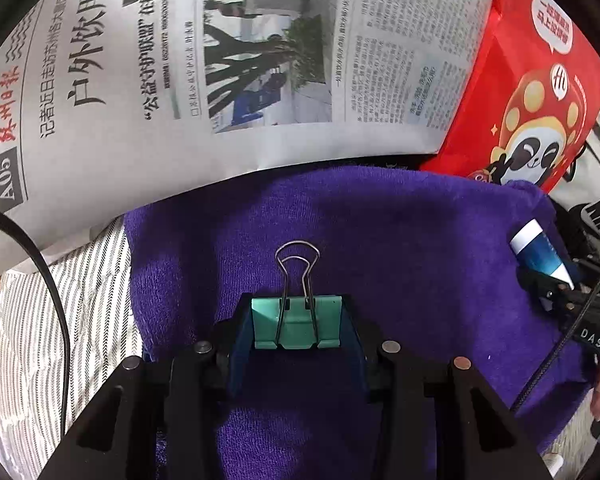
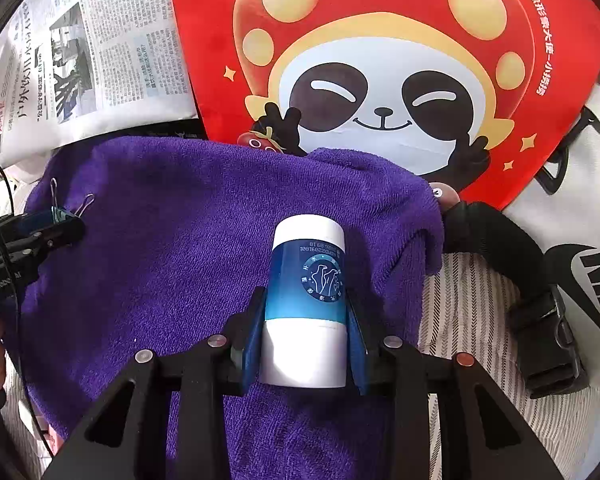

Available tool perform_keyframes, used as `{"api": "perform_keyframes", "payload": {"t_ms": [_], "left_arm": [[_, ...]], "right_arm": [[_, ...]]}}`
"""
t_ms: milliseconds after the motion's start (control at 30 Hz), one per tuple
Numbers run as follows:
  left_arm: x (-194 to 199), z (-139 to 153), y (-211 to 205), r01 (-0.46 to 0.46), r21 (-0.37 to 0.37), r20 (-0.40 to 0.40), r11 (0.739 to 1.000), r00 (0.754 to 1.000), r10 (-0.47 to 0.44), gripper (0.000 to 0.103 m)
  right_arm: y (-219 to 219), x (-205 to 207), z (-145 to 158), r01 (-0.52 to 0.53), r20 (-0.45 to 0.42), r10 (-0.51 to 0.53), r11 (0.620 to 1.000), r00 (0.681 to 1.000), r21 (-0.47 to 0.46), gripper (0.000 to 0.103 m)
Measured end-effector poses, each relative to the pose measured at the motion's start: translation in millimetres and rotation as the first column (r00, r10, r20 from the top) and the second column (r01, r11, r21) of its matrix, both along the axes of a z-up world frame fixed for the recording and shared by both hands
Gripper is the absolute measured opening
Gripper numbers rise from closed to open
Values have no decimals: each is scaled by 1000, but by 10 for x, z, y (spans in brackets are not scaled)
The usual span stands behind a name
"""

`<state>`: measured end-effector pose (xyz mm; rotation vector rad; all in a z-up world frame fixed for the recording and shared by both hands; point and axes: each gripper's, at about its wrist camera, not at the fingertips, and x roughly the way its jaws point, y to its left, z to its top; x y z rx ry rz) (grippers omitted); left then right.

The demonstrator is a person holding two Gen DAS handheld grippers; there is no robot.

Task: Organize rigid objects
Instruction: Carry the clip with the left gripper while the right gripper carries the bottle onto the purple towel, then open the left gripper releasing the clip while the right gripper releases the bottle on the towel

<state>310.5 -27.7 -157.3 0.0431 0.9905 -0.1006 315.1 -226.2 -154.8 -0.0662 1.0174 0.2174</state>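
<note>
A teal binder clip (image 1: 297,322) with wire handles sits between the blue pads of my left gripper (image 1: 296,312), which is shut on it just above a purple towel (image 1: 400,240). In the right wrist view my right gripper (image 2: 306,312) is shut on a blue and white bottle (image 2: 306,300), held over the same purple towel (image 2: 180,240). The left gripper (image 2: 66,222) with the binder clip (image 2: 60,212) shows at that view's left edge. The bottle (image 1: 540,252) and the right gripper (image 1: 556,284) appear at the right of the left wrist view.
A newspaper (image 1: 220,60) lies beyond the towel on the left, and a red bag with a panda print (image 2: 380,60) beyond it on the right. A white bag with black strap and buckle (image 2: 548,320) lies right. Striped cloth (image 1: 72,300) shows under the towel.
</note>
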Motion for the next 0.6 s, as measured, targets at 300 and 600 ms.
{"api": "perform_keyframes", "payload": {"t_ms": [300, 600], "left_arm": [[17, -45, -147, 6, 57, -6, 998, 1000, -6, 40], [6, -20, -180, 2, 70, -41, 998, 999, 1, 52]], "right_arm": [[26, 6, -10, -4, -7, 4, 1000, 1000, 3, 37], [33, -34, 12, -88, -20, 89, 995, 996, 41, 55]]}}
